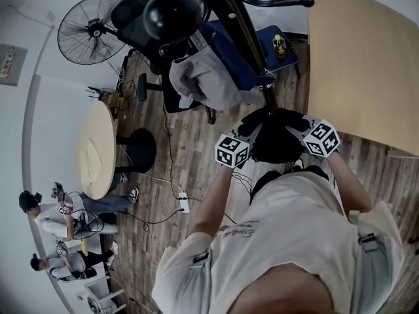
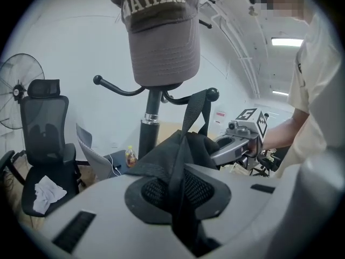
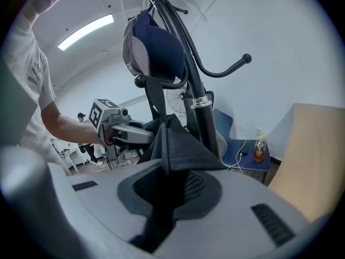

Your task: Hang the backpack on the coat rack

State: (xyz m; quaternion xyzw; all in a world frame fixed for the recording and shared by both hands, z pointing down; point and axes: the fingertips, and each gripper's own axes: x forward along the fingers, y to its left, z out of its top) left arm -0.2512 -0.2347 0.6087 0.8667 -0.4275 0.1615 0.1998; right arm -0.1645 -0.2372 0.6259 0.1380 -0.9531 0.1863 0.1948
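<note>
The black backpack hangs between my two grippers beside the black coat rack pole. My left gripper is shut on a fold of its fabric. The right gripper pinches the other side. The backpack's top strap runs up over a ball-tipped hook arm; the same strap shows in the right gripper view. A grey cap sits on the rack above. Each gripper view shows the other gripper: the right one and the left one.
A standing fan and a black office chair are behind the rack. A blue chair holds a bottle. A large wooden tabletop lies to the right, a round table to the left. Two people sit at far left. Cables and a power strip lie on the floor.
</note>
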